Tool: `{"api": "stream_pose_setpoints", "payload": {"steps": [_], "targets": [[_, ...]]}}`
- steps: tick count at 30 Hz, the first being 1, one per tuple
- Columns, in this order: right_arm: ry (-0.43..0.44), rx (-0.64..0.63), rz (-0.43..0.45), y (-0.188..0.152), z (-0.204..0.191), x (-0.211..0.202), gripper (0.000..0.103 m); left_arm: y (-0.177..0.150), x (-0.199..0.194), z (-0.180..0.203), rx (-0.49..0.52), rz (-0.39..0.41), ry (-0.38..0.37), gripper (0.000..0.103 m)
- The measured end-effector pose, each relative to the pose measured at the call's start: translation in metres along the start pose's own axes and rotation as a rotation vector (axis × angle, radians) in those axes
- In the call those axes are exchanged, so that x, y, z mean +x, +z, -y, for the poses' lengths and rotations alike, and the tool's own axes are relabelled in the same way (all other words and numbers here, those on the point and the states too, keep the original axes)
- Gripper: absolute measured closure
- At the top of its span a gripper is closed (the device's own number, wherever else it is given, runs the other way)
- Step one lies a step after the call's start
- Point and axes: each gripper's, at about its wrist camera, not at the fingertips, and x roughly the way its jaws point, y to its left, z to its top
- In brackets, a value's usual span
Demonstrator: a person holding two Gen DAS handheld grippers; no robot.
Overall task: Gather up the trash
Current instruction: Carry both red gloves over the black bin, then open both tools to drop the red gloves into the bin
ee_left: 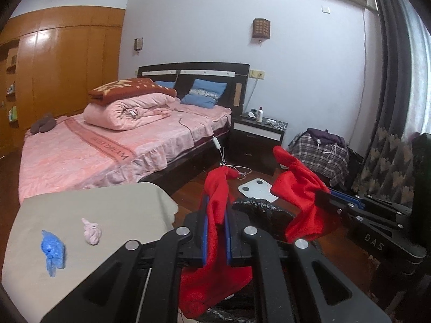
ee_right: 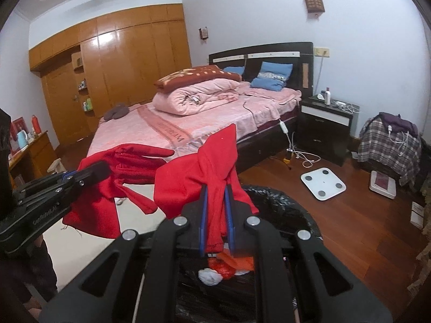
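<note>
Cloth, red and floppy, hangs over the black-lined bin. The left gripper pinches one bunch and the right gripper pinches another; maybe it is one piece. It looks light and soft, so grab a thick fold.

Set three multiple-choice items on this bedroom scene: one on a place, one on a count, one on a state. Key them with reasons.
1. Where does the blue crumpled bag lie?
A) on the bed B) on the beige tabletop C) in the bin

2. How many claws grip red cloth?
A) none B) one C) two

3. The black-lined trash bin is:
A) empty B) holding some trash C) lidded

Key: 1 B, it sits beside the pink wad; 2 C, left claw and right claw both pinch it; 3 B, scraps show inside.
</note>
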Motion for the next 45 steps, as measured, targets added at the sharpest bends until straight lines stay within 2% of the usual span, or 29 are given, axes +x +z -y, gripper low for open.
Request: {"api": "stream_pose_setpoints", "payload": {"steps": [12, 16, 17, 19, 20, 22, 24, 25, 27, 28, 31, 33, 45], "targets": [[-0.068, 0.041, -0.073, -0.023, 0.033, 0.023, 0.092, -0.012, 0.054, 0.024, 0.04, -0.079, -0.04, 0.094], [-0.085, 0.049, -0.103, -0.032, 0.041, 0.034, 0.086, -0.019, 0.071, 0.03, 0.038, -0.122, -0.066, 0.089], [-0.091, 0.054, -0.119, -0.035, 0.044, 0.039, 0.083, -0.02, 0.075, 0.03, 0.036, -0.132, -0.075, 0.086], [-0.105, 0.061, -0.127, -0.038, 0.046, 0.042, 0.058, -0.023, 0.079, 0.028, 0.031, -0.148, -0.075, 0.07], [-0.113, 0.066, -0.129, -0.04, 0.048, 0.043, 0.053, -0.025, 0.08, 0.026, 0.027, -0.147, -0.071, 0.06], [-0.124, 0.065, -0.124, -0.042, 0.048, 0.042, 0.045, -0.026, 0.079, 0.021, 0.019, -0.148, -0.06, 0.051], [-0.133, 0.065, -0.119, -0.043, 0.048, 0.042, 0.031, -0.027, 0.077, 0.015, 0.011, -0.145, -0.037, 0.043], [-0.135, 0.066, -0.113, -0.043, 0.049, 0.041, 0.027, -0.027, 0.075, 0.011, 0.005, -0.139, -0.027, 0.04], [-0.137, 0.066, -0.09, -0.043, 0.047, 0.036, 0.012, -0.026, 0.072, 0.004, -0.001, -0.133, -0.003, 0.031], [-0.139, 0.065, -0.079, -0.042, 0.046, 0.034, 0.008, -0.026, 0.069, -0.001, -0.004, -0.129, 0.013, 0.028], [-0.135, 0.061, -0.079, -0.04, 0.042, 0.032, 0.006, -0.028, 0.062, -0.009, -0.007, -0.124, 0.04, 0.015], [-0.128, 0.067, -0.081, -0.039, 0.04, 0.031, 0.005, -0.028, 0.058, -0.016, -0.01, -0.125, 0.065, 0.011], [-0.051, 0.032, -0.08, -0.028, -0.009, 0.037, 0.005, -0.04, 0.016, -0.059, -0.056, -0.105, 0.162, 0.008]]}}
